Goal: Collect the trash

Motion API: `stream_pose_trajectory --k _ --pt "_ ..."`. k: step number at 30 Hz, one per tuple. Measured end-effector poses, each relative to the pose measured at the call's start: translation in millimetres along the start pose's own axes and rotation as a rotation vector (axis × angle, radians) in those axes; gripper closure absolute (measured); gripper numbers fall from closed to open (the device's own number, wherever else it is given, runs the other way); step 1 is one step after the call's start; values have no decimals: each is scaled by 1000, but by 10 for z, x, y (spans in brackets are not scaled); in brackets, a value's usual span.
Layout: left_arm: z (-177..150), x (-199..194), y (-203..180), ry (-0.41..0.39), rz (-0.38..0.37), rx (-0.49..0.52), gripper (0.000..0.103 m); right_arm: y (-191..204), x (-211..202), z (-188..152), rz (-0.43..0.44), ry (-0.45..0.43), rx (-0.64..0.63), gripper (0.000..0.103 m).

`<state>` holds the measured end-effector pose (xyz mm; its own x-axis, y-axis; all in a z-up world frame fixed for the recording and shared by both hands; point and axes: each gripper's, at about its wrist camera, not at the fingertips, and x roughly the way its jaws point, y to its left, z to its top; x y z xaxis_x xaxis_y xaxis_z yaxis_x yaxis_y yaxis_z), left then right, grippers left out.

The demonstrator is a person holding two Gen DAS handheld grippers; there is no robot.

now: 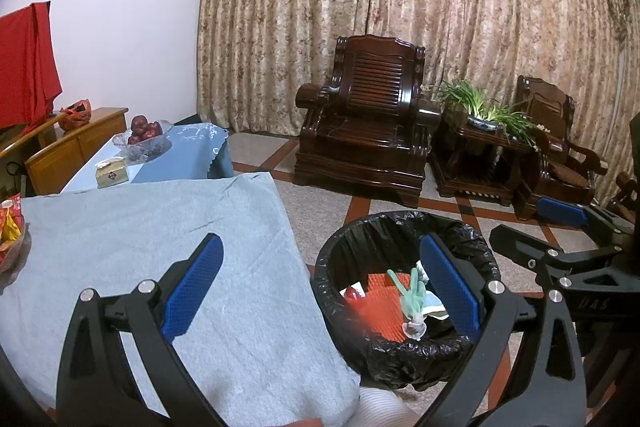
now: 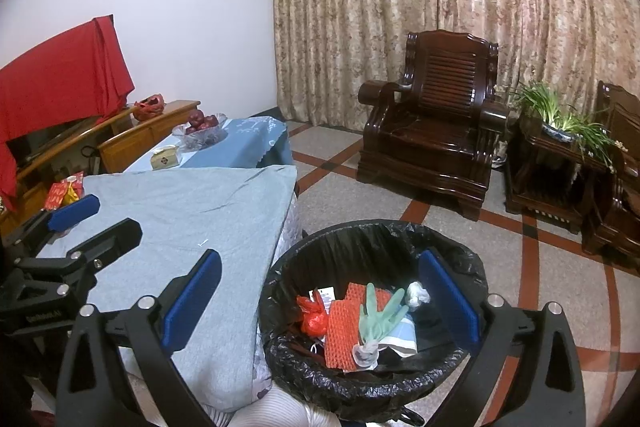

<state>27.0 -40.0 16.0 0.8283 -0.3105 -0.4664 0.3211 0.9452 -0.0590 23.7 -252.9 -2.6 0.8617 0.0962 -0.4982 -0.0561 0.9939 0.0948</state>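
Observation:
A round bin with a black liner (image 1: 404, 223) (image 2: 372, 231) stands on the floor beside the table. Inside lie a green glove (image 2: 378, 311) (image 1: 412, 291), orange foam netting (image 2: 340, 331) (image 1: 376, 307), a red wrapper (image 2: 314, 319), a crumpled white wad (image 2: 418, 293) and a striped cloth or paper (image 2: 402, 339). My left gripper (image 1: 320, 291) is open and empty, straddling the table edge and bin. My right gripper (image 2: 320, 303) is open and empty above the bin's left rim. Each gripper shows in the other's view, the right (image 1: 560, 227) and the left (image 2: 76, 223).
A grey-blue cloth (image 1: 160, 227) (image 2: 192, 219) covers the table. Red snack packets (image 2: 64, 193) sit at its far left. Behind stands a blue-clothed table with a fruit bowl (image 1: 142, 137) and tissue box (image 1: 112, 175). Dark wooden armchairs (image 1: 368, 123) and a plant (image 1: 484, 111) line the curtain.

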Motion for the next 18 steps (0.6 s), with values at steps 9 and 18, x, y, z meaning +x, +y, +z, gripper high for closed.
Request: stream_pose_trajectory --k 9,18 --pt "15 -11 27 2 0 1 7 11 6 -8 0 0 -1 6" --pt "10 -9 12 2 0 1 7 16 13 -8 -1 1 -1 6"
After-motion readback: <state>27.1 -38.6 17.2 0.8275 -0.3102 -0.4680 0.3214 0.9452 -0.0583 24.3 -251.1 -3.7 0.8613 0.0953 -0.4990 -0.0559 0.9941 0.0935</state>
